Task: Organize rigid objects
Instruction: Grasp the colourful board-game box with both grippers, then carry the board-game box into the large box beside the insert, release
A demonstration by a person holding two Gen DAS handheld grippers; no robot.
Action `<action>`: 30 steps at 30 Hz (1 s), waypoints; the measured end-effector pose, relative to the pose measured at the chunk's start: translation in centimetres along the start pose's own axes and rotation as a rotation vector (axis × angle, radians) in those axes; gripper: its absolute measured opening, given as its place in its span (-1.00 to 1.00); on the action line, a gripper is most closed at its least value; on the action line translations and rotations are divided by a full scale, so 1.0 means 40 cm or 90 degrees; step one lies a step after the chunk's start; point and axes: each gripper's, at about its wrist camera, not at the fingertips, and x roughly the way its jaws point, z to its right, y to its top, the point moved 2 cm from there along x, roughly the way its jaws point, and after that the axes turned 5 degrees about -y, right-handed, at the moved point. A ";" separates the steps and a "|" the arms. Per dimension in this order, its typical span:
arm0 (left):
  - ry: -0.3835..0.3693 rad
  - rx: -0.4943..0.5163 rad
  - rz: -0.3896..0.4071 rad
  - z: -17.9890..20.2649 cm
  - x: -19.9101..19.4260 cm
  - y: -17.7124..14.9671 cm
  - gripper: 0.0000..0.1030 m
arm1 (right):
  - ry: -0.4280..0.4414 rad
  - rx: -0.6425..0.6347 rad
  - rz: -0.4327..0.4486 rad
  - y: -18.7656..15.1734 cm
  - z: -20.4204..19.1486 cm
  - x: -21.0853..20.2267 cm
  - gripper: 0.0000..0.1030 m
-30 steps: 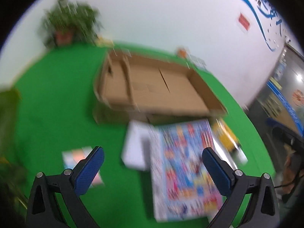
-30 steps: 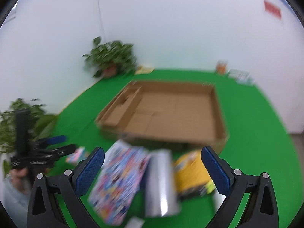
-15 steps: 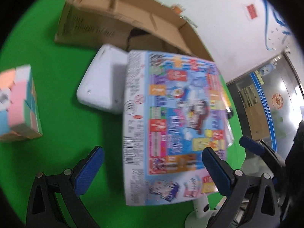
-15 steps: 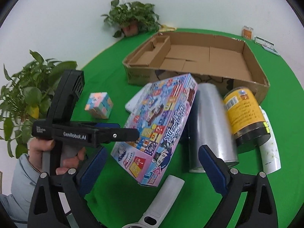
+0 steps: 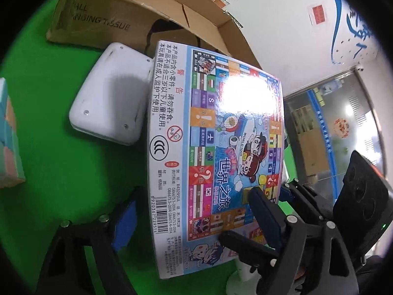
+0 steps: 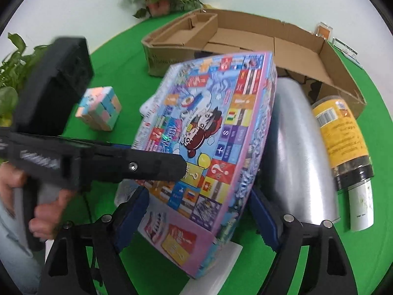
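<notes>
1. Both tools have just been closing around the board game box [image 6: 208, 132]: the left tool [image 5: 194, 218] straddles its near end, the right tool [image 6: 196, 211] its lower corner. Whether any pad presses yet, I cannot tell.
2. That glossy, colourful cardboard box lies tilted on the green surface [image 5: 61, 147], propped over a white rounded plastic case [image 5: 110, 98].
3. Crowding it: a silver cylinder [image 6: 294, 152] just beside, a yellow-labelled jar [image 6: 343, 132], a white tube [image 6: 361, 206], and a pastel cube [image 6: 100, 108] well apart.
4. Behind stands an open, shallow corrugated carton [image 6: 245, 36].
5. A hand [image 6: 44, 211] grips the left tool's handle.
</notes>
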 end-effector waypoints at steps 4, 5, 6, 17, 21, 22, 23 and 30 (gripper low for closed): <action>0.043 0.025 0.028 0.041 -0.029 -0.026 0.48 | 0.008 0.020 0.020 0.004 0.008 0.006 0.56; 0.053 0.032 0.038 0.053 -0.039 -0.032 0.45 | 0.011 0.025 0.032 0.006 0.011 -0.001 0.56; 0.065 0.040 0.051 0.061 -0.048 -0.036 0.44 | 0.014 0.027 0.043 0.007 0.013 -0.010 0.56; 0.158 0.118 0.182 0.201 -0.169 -0.029 0.44 | 0.046 0.026 0.194 0.059 0.014 -0.155 0.55; 0.176 0.152 0.211 0.263 -0.181 0.002 0.44 | 0.047 0.030 0.234 0.089 0.035 -0.209 0.55; 0.177 0.156 0.215 0.272 -0.195 0.013 0.44 | 0.046 0.031 0.245 0.099 0.044 -0.224 0.55; 0.179 0.166 0.222 0.290 -0.203 0.026 0.44 | 0.046 0.032 0.255 0.108 0.052 -0.238 0.55; 0.197 0.214 0.260 0.368 -0.236 0.092 0.44 | 0.042 0.029 0.322 0.180 0.101 -0.326 0.55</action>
